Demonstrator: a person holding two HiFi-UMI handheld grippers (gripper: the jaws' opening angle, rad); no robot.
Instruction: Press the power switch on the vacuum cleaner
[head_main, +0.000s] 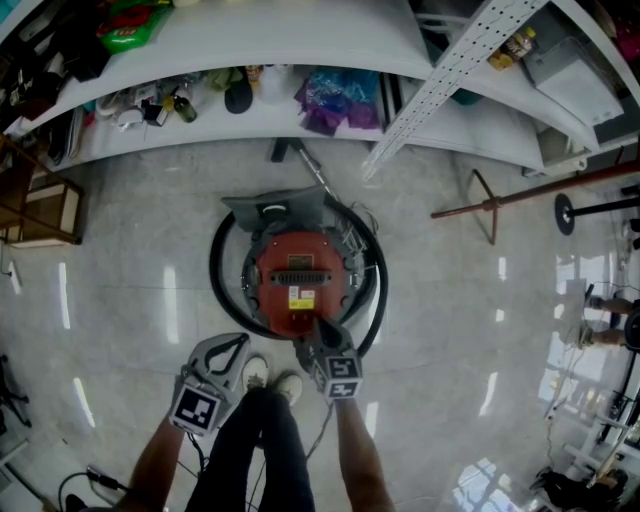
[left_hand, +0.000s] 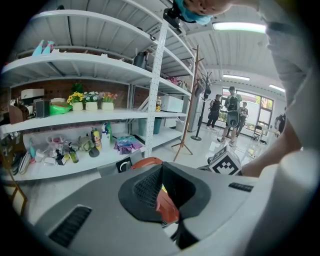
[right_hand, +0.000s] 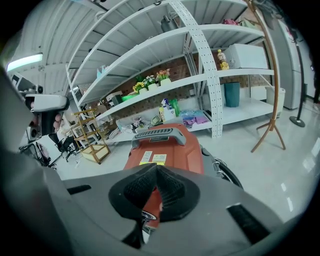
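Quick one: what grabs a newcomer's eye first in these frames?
The red vacuum cleaner on the pale floor, dead centre in the head view, ringed by its black hose. Next, the right gripper, jaws shut, pointing down at the vacuum's near end, while the left gripper hangs back by the person's shoes.

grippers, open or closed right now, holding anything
Left gripper: closed, holding nothing.
Right gripper: closed, holding nothing, tip by the vacuum cleaner.
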